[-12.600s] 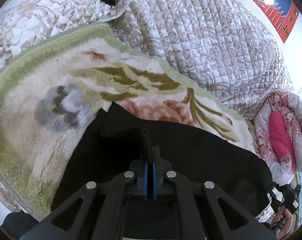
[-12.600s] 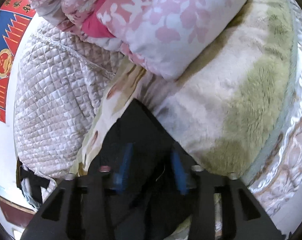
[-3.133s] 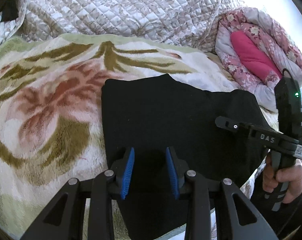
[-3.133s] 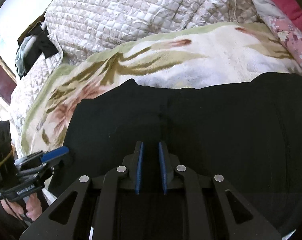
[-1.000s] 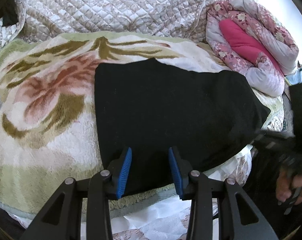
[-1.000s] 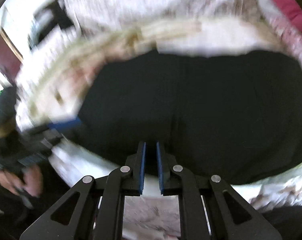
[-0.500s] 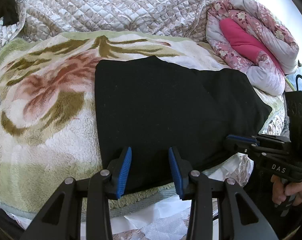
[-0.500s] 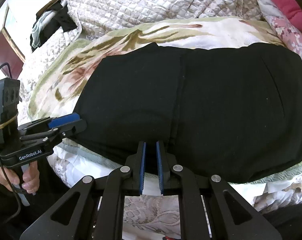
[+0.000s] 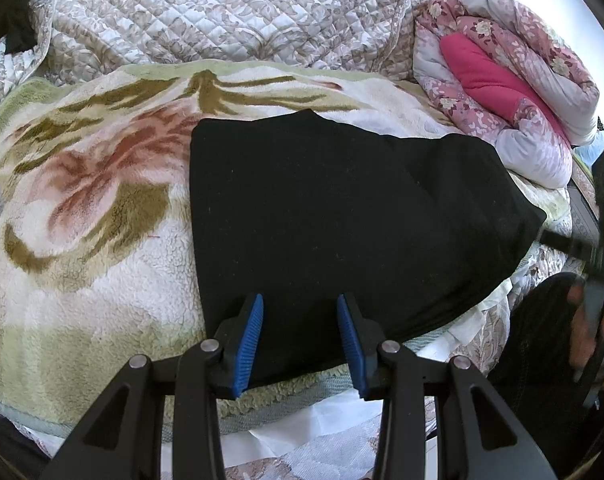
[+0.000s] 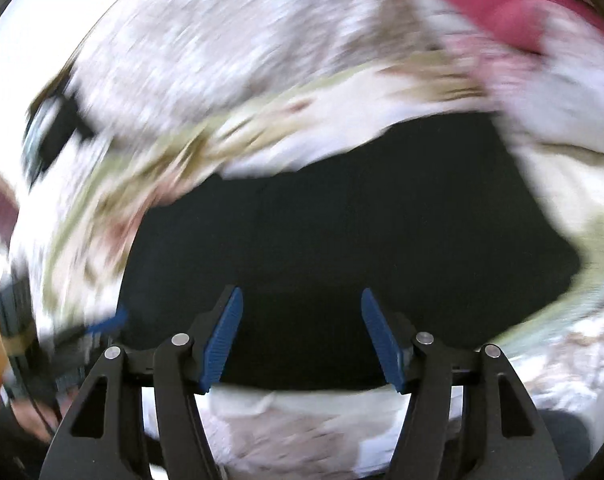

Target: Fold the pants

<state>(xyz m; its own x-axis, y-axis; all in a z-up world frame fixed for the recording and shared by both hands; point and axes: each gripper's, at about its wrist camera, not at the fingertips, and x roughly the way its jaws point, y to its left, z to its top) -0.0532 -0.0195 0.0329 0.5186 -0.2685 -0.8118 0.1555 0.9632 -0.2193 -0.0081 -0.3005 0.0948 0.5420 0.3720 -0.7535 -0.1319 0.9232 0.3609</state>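
The black pants (image 9: 342, 208) lie folded into a flat block on the fleece flower blanket (image 9: 82, 208). They also show in the blurred right wrist view (image 10: 362, 248). My left gripper (image 9: 300, 340) is open and empty, held above the near edge of the pants. My right gripper (image 10: 302, 340) is open wide and empty, above the near edge of the pants. The right gripper also appears blurred at the right edge of the left wrist view (image 9: 594, 256).
A quilted beige bedspread (image 9: 222, 12) lies behind the blanket. A rolled pink flowered quilt (image 9: 502, 72) sits at the back right. The bed's front edge with white and patterned sheets (image 9: 302, 432) is just below the grippers. The right wrist view is motion-blurred.
My right gripper has opened from nearly shut to wide and is moving fast, blurring its view. My left gripper has stayed open and hardly moved. The pants lie as before.
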